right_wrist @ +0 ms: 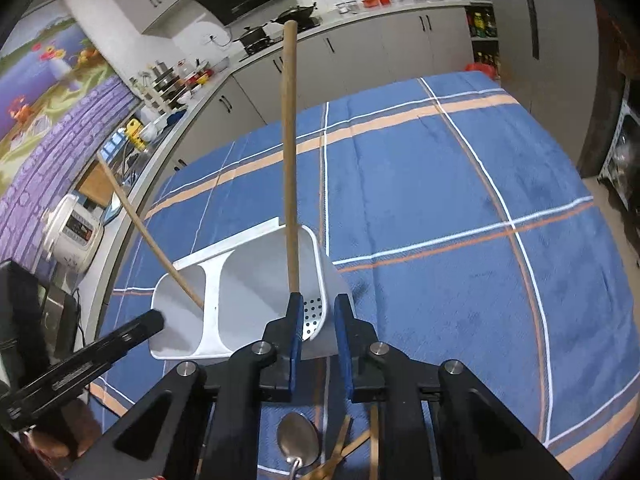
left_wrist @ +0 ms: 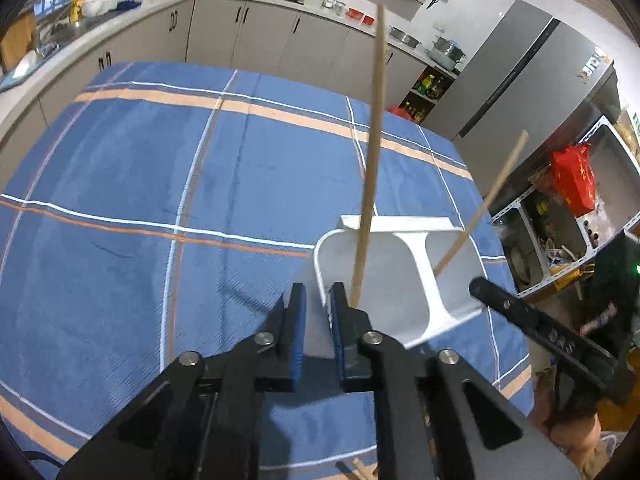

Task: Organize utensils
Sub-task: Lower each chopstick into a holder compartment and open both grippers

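- White plastic caddy (right_wrist: pixel 256 280) with two compartments stands on the blue checked cloth (right_wrist: pixel 440 200) of the bench, toward its near edge; a perforated floor shows in one compartment
- One wooden chopstick (right_wrist: pixel 289 160) stands nearly upright in the compartment closer to the right gripper (right_wrist: pixel 318 320); a second chopstick (right_wrist: pixel 148 232) leans steeply outward in the other compartment
- Right gripper: fingers apart and grasping nothing, hanging over the caddy's near rim, with the upright chopstick just beside its left finger; whether they touch I cannot tell
- Left gripper (left_wrist: pixel 318 308): fingers also spread and empty, straddling or just beside the caddy (left_wrist: pixel 384 272) wall; the upright chopstick (left_wrist: pixel 370 160) rises right next to one finger
- Under the right gripper, at the near edge of the bench, lie a metal spoon (right_wrist: pixel 298 440) and more wooden sticks (right_wrist: pixel 344 448), not yet sorted, so the task looks partly done
- Risk: both grippers crowd the caddy, which looks light; a finger catching the rim on withdrawal could tip or drag it
- Risk: the leaning chopstick (left_wrist: pixel 480 208) has its weight far outside the rim; a nudge to the caddy could lever it out onto the cloth
- Risk: the upright chopstick sits so close to the fingers that a sideways retreat might knock it over
- Risk: the spoon lies flat on soft cloth and looks slippery to pinch; a shallow grasp could let it slide
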### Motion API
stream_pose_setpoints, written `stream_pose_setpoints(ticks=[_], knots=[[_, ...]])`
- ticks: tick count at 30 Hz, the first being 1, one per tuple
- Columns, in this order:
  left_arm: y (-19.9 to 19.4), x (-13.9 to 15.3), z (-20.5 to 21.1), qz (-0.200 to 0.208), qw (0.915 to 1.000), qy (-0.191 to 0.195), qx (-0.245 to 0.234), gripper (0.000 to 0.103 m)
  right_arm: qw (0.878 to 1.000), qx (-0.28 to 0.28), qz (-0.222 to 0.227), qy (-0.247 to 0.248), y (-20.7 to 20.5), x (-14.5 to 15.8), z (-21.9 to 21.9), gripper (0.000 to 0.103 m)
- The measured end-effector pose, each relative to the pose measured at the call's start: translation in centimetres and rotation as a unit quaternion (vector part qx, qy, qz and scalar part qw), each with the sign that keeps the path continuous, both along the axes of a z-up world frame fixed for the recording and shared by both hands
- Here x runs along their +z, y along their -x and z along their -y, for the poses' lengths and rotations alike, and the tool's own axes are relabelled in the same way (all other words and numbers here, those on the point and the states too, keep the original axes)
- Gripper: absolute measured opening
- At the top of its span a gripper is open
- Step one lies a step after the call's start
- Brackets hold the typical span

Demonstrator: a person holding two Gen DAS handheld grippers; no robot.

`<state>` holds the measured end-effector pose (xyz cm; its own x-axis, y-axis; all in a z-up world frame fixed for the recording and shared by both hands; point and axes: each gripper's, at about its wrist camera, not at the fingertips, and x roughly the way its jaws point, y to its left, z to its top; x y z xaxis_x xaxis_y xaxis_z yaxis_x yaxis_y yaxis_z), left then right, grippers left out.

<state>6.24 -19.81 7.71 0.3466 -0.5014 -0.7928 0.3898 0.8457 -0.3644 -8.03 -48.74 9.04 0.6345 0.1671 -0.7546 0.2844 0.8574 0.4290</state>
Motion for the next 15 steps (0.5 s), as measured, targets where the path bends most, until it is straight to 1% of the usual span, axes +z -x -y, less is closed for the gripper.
stream_pose_setpoints(ticks=[4, 8, 9, 10, 11, 14, 15], knots=[[-1.0, 0.3, 0.9, 0.017, 0.9997, -0.018, 0.001, 0.008, 1.000, -0.012, 0.002, -0.023, 0.6, 0.0, -0.3, 0.017], [-1.2, 0.5, 1.0, 0.020, 0.9996, -0.022, 0.000, 0.008, 1.000, -0.011, 0.005, -0.017, 0.9, 0.1, -0.8, 0.019], [-1.2, 0.6, 0.9, 0.019, 0.9996, -0.022, 0.000, 0.008, 1.000, -0.010, 0.006, -0.014, 1.0, 0.1, -0.8, 0.022], [-1.0, 0.8, 0.7, 0.019, 0.9996, -0.021, 0.003, 0.008, 1.000, -0.010, 0.008, -0.009, 1.3, 0.4, -0.8, 0.029], [-0.8, 1.0, 0.3, 0.020, 0.9996, -0.018, 0.008, 0.008, 1.000, -0.012, 0.013, 0.002, 1.6, 0.8, -0.9, 0.034], [0.0, 2.3, -0.9, 0.023, 0.9996, -0.010, 0.016, 0.008, 0.999, -0.016, 0.026, 0.025, 3.6, 2.0, -0.8, 0.041], [0.6, 2.7, -1.5, 0.026, 0.9994, -0.008, 0.021, 0.008, 0.999, -0.015, 0.028, 0.030, 4.4, 2.3, -0.7, 0.041]])
